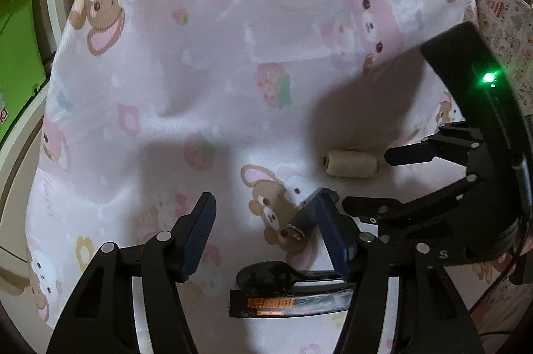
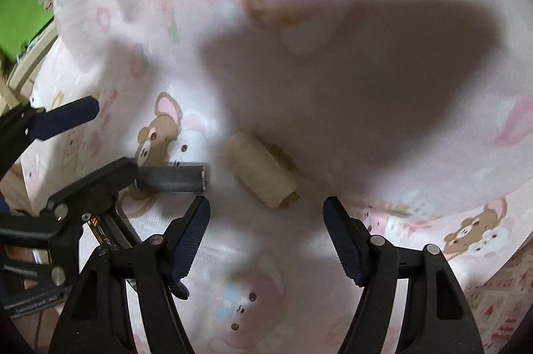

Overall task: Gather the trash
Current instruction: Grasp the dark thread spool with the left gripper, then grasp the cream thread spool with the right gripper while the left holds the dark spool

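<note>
- The beige spool (image 2: 261, 176) lies on its side on the pink cartoon-print sheet (image 1: 200, 71), just ahead of the right gripper (image 2: 266, 214), a little left of the middle of its gap and touching neither finger.
- A dark grey strip (image 2: 173, 177) lies just left of the spool; one end is hidden under a finger of the left gripper (image 1: 265, 210), and I cannot tell whether that finger touches it.
- In the left wrist view the strip (image 1: 306, 215) sits just inside the right-hand finger (image 1: 333, 234), off-centre in the gap.
- Nearer the left camera, a black spoon (image 1: 266, 275) lies beside a black wrapper (image 1: 293, 304) with orange lettering, both between the finger bases.
- Right gripper: fingers wide apart, holding nothing.
- Left gripper: fingers wide apart, clamped on nothing.
- A green bin (image 1: 16, 54) stands beyond the sheet's left edge; a patterned cushion (image 1: 503, 31) is at far right.
</note>
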`<action>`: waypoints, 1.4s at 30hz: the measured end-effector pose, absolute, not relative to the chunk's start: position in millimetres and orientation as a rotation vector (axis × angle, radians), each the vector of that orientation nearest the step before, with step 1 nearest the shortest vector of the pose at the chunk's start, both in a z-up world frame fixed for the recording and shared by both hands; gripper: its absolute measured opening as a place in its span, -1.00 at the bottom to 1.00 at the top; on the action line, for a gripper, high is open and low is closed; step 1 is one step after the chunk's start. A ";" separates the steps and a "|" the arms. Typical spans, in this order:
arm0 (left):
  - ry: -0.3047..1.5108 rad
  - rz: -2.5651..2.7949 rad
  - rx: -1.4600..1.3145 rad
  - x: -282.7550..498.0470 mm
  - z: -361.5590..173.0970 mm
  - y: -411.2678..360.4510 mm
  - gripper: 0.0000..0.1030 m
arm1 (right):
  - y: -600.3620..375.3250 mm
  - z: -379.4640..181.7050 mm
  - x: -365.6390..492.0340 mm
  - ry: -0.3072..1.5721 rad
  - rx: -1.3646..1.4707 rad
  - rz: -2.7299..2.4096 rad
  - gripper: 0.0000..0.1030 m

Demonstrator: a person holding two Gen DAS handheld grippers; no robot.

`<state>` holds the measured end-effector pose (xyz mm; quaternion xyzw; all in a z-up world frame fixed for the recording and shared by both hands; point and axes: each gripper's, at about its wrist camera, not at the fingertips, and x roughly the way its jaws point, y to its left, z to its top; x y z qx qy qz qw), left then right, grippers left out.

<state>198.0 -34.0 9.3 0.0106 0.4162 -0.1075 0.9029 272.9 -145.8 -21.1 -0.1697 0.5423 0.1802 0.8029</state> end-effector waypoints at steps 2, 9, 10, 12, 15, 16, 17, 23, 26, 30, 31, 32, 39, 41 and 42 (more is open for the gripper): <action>0.864 -0.239 0.025 198.7 9.9 -35.8 0.16 | -147.0 -19.8 273.8 1.148 -0.371 0.375 0.42; 0.925 -0.267 -0.019 209.5 5.2 -32.2 -0.06 | -161.8 -19.7 285.2 1.184 -0.218 0.376 -0.19; 0.930 -0.270 -0.029 209.8 5.7 -31.9 -0.06 | -162.3 -19.7 286.7 1.183 -0.211 0.377 -0.25; 0.941 -0.266 -0.029 210.5 5.2 -31.5 -0.07 | -162.6 -18.1 289.4 1.185 -0.191 0.397 -0.39; 0.947 -0.253 -0.019 209.3 -0.6 -32.8 -0.09 | -158.5 -14.9 291.9 1.185 -0.193 0.419 -0.49; 0.950 -0.258 -0.026 210.1 -2.1 -33.7 -0.09 | -159.8 -13.5 292.1 1.189 -0.195 0.429 -0.50; 0.952 -0.266 -0.030 210.4 -2.5 -34.6 -0.09 | -163.6 -12.4 294.7 1.189 -0.195 0.436 -0.51; 0.971 -0.318 0.023 216.9 -10.5 -56.4 -0.09 | -180.3 6.6 288.5 1.210 -0.100 0.453 -0.60; 0.975 -0.330 0.052 221.9 -14.2 -69.1 -0.09 | -190.4 16.5 281.2 1.177 -0.100 0.446 -0.61; 0.993 -0.353 0.069 230.0 -19.8 -77.5 -0.09 | -199.3 19.9 264.5 1.148 -0.102 0.437 -0.64; 0.988 -0.352 0.083 230.2 -19.9 -80.0 -0.09 | -200.5 21.7 258.6 1.143 -0.097 0.437 -0.64; 0.987 -0.353 0.096 230.5 -19.9 -81.3 -0.09 | -195.4 20.7 250.7 1.138 -0.097 0.438 -0.65; 0.977 -0.353 0.123 220.5 -16.5 -98.0 -0.77 | -226.0 27.4 243.3 1.111 -0.059 0.448 -0.99; 0.944 -0.338 0.123 215.0 -8.3 -98.6 -0.78 | -229.9 28.7 240.3 1.113 -0.062 0.450 -0.99; 0.932 -0.335 0.120 211.7 -5.3 -95.6 -0.78 | -228.7 28.1 240.3 1.118 -0.055 0.453 -0.99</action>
